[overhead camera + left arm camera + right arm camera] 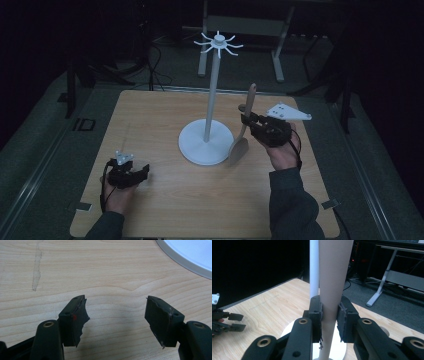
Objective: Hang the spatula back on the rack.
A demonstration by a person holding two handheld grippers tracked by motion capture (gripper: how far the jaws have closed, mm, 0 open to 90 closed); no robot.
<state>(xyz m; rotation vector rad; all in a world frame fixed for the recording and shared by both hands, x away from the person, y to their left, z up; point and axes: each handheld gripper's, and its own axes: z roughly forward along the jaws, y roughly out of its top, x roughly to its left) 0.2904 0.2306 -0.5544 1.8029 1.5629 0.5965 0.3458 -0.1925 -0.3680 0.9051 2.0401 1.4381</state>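
dark room, wooden tabletop [165, 200], white hook stand [206, 142] at its middle, right gripper [248, 121] clamped on wooden spatula [243, 131] handle, blade down beside stand base, left gripper [143, 171] jaws wide apart, empty, near the front-left corner

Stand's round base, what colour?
White round base, clearest in the high view.

The room is dim, and in the high view the surroundings fall to near black beyond the pale wooden table [150, 125], itself murky and soft in detail. The left gripper view is brighter and sharp on the grain, with soft shadow under the jaws. In the right gripper view the near spatula handle [332, 277] is blurred.
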